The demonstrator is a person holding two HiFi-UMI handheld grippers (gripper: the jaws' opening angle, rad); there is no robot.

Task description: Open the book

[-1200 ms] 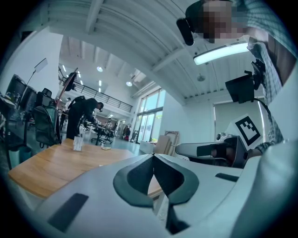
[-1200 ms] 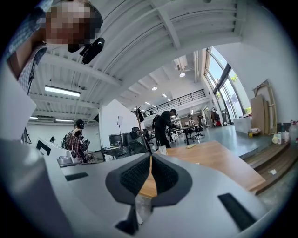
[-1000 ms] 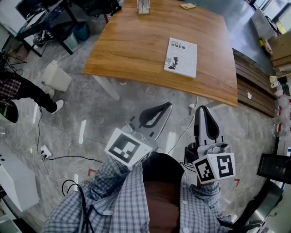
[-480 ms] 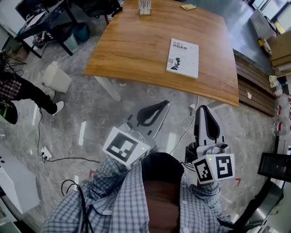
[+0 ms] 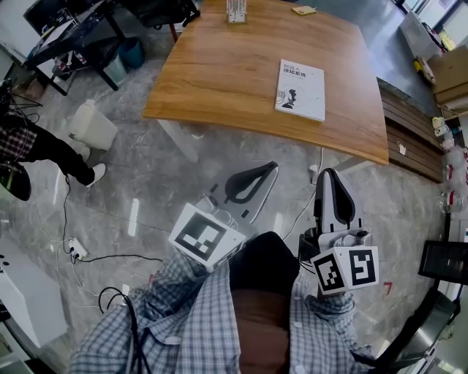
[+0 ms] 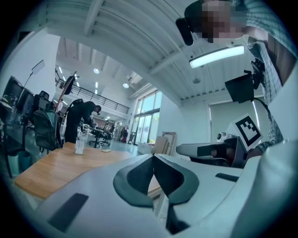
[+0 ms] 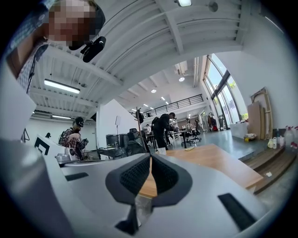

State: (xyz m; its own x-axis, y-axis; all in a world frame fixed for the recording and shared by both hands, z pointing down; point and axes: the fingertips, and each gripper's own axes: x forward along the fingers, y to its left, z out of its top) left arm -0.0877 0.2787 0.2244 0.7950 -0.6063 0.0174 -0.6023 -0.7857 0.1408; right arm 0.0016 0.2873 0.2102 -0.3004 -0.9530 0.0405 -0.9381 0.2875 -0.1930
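Big wooden table (image 5: 234, 73) ahead, and the book (image 5: 300, 90) lies closed on it, cover up, on the table's right half, a little back from its near edge. Both tools hang short of that near edge, over the floor and well apart from the book. The left gripper (image 5: 267, 169) has its jaws pressed together with nothing between them, and the right gripper (image 5: 330, 175) is the same, pads meeting and empty.

Here's the worry: the cover sits flat on smooth wood. Come in with jaws shut and a tip will likely shove the whole book along the tabletop, maybe toward the near edge, rather than get under the cover. And with nothing pinning the pages, lifting the cover could well drag the whole book up.

The room around the table is an open hall with a glossy grey stone floor (image 5: 146, 190). A wooden bench (image 5: 409, 139) runs off the table's right side, a person (image 5: 44, 150) stands well to its left, and a white container (image 5: 93, 124) sits near its left leg. At the table's far edge stand a small holder (image 5: 234, 10) and a flat yellowish item (image 5: 302, 9).
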